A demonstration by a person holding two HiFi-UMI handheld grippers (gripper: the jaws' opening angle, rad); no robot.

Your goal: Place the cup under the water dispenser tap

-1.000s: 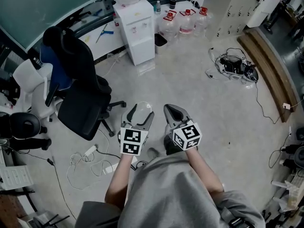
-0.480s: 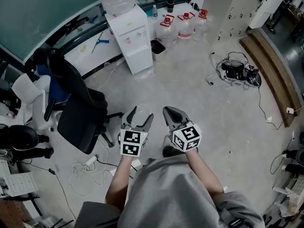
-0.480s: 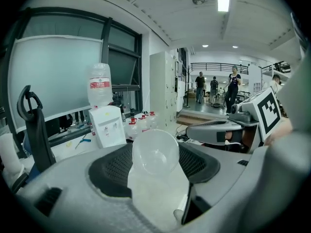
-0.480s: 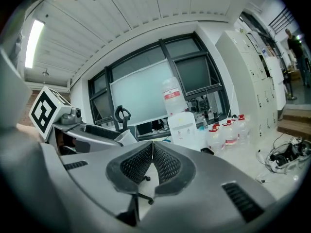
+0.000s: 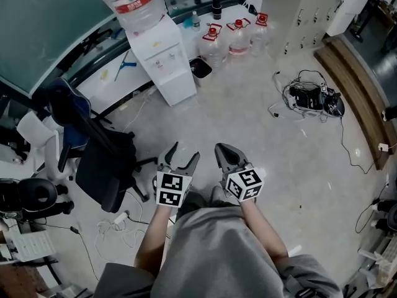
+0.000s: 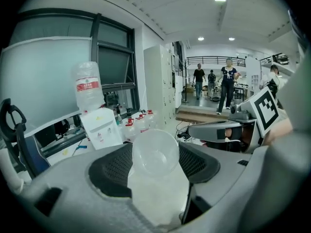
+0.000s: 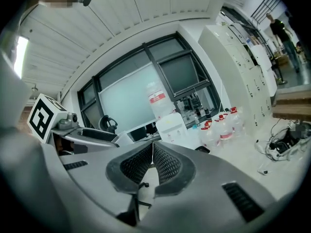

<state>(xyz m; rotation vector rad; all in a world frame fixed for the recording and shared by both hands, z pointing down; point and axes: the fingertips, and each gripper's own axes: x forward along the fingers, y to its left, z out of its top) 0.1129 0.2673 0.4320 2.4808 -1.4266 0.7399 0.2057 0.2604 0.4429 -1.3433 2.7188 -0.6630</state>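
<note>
The white water dispenser point(image 5: 164, 64) stands at the far wall with an upturned clear bottle point(image 5: 128, 4) on top, well ahead of both grippers. My left gripper point(image 5: 183, 153) is shut on a clear plastic cup point(image 6: 156, 174), which lies between the pads with its open mouth facing forward. In the left gripper view the dispenser point(image 6: 101, 127) shows small and far off, left of the cup. My right gripper point(image 5: 223, 151) is held beside the left one, shut with nothing in it; its pads point(image 7: 163, 165) meet in a thin line. The dispenser point(image 7: 171, 124) shows beyond them.
A black office chair point(image 5: 99, 151) stands at the left, close to my path. Several full water bottles point(image 5: 232, 37) sit on the floor right of the dispenser. Loose cables point(image 5: 307, 95) lie at the right, a wooden step point(image 5: 350, 82) beyond. People point(image 6: 227, 84) stand far off.
The dispenser has come nearer and lower in the head view as the person walks toward it. Both grippers keep their hold and their side-by-side pose.
</note>
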